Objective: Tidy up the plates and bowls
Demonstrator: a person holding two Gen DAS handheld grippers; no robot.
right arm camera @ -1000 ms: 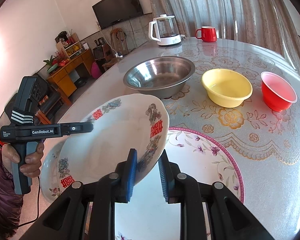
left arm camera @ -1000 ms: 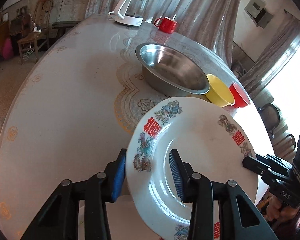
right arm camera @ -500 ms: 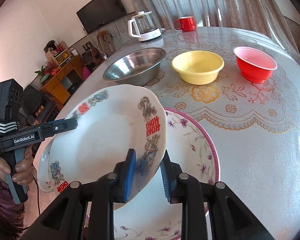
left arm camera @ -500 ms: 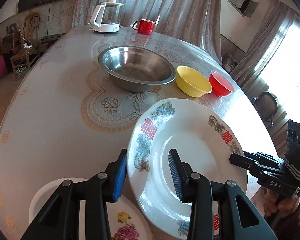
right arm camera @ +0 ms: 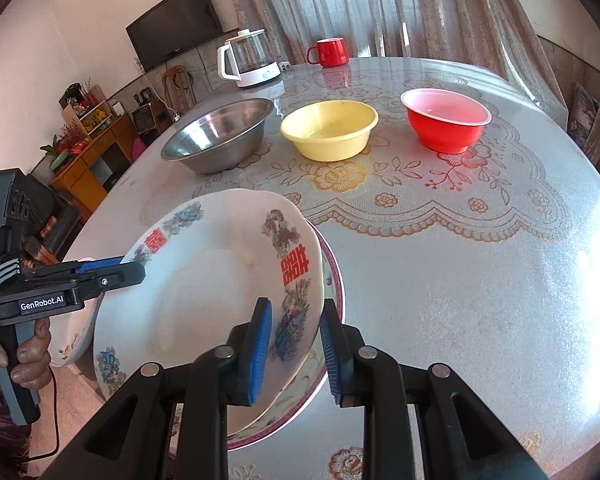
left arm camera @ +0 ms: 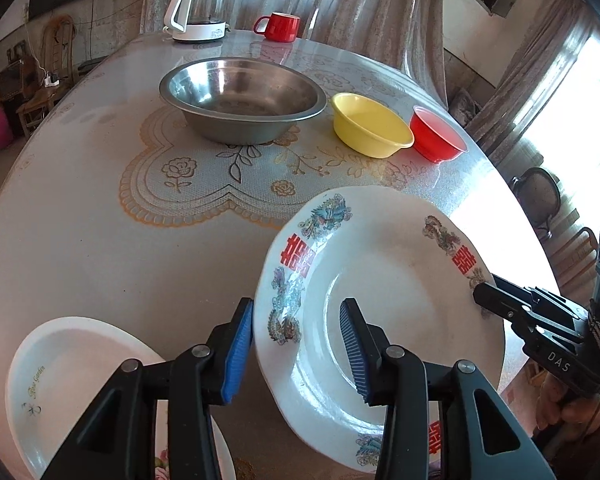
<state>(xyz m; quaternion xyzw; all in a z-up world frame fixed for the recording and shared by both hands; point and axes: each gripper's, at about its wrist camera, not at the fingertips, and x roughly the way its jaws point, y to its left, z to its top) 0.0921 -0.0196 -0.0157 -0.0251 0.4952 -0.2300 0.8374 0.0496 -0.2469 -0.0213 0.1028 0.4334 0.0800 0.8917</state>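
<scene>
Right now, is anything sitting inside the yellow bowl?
No. In the right wrist view the yellow bowl shows a bare inside, standing between the steel bowl and the red bowl.

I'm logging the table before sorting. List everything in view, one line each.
White plate with red characters and dragon prints: one, tilted, held off the table between both claws.
Pink-rimmed floral plate: one, flat on the table under the held plate.
White plate with a small gold script: one, near table edge, left of the left claw.
Steel bowl: one, grey, mid-table.
Yellow plastic bowl: one, right of the steel bowl.
Red plastic bowl: one, right of the yellow one.
Red mug: one, far edge.
Glass kettle with white handle: one, far edge, beside the mug.
Round table with floral cover: one.
Left claw: black, blue pads, jaws opening around the plate's rim.
Right claw: black, blue pads, on the opposite rim.
</scene>
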